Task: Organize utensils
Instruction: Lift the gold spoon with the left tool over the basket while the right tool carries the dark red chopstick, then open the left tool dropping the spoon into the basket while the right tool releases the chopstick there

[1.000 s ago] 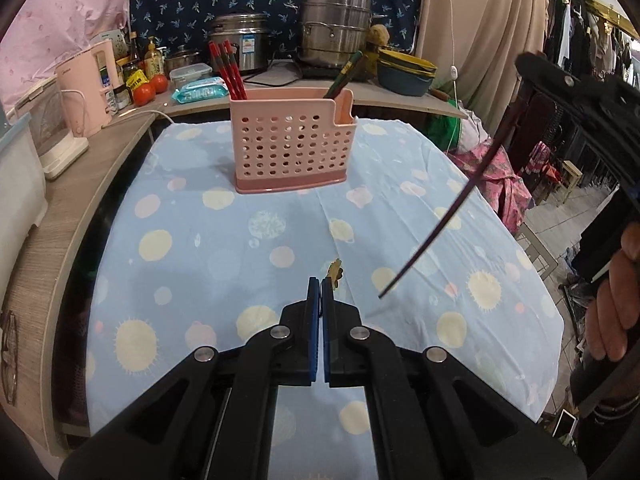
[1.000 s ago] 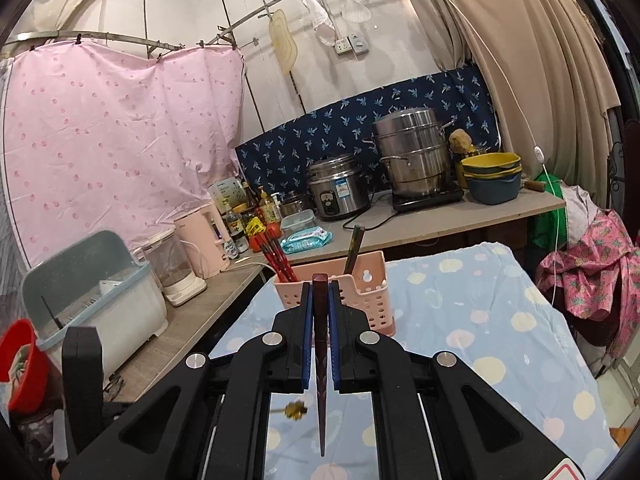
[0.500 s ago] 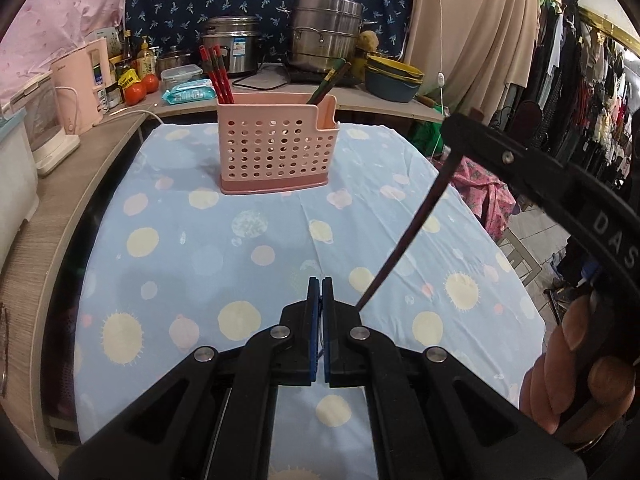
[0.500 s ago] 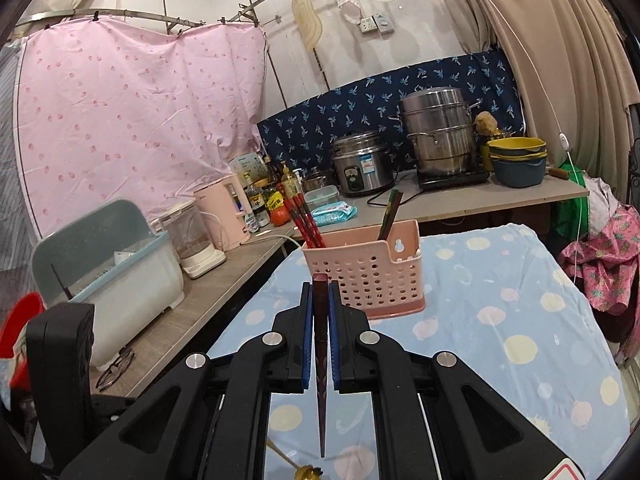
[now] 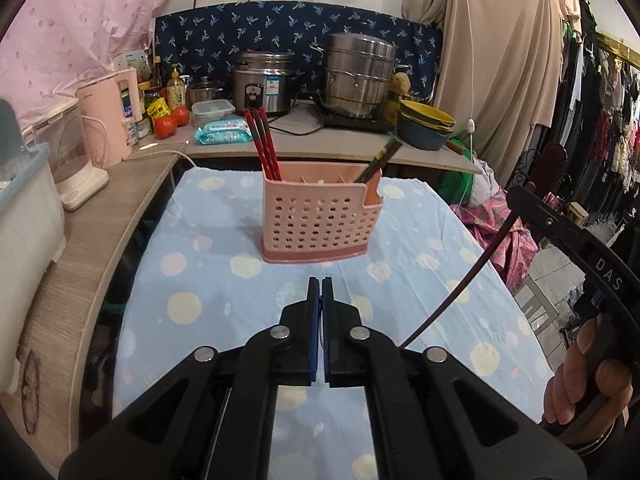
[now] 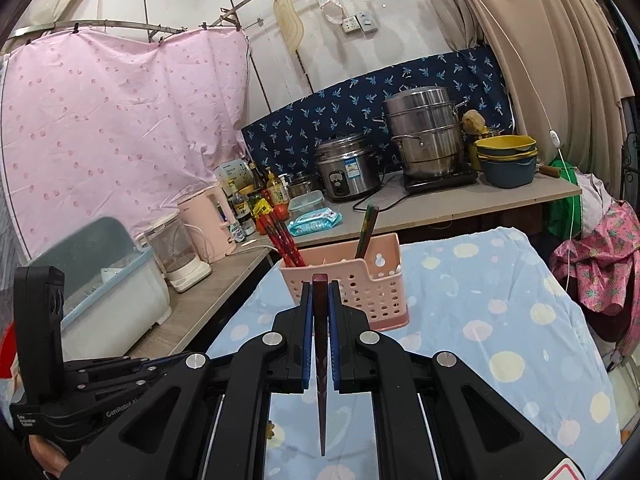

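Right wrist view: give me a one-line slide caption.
Right tongs shut on a dark chopstick, facing the pink utensil basket holding red chopsticks on a dotted blue tablecloth.

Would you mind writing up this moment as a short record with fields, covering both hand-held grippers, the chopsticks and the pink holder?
left hand-held gripper: shut, nothing visible between its pads
right hand-held gripper: shut on dark chopstick, tip pointing back toward the camera
pink holder: upright on the dotted blue tablecloth
holder contents: red chopsticks at its left end, green-patterned chopsticks at its right end
task status: held chopstick not yet in the holder
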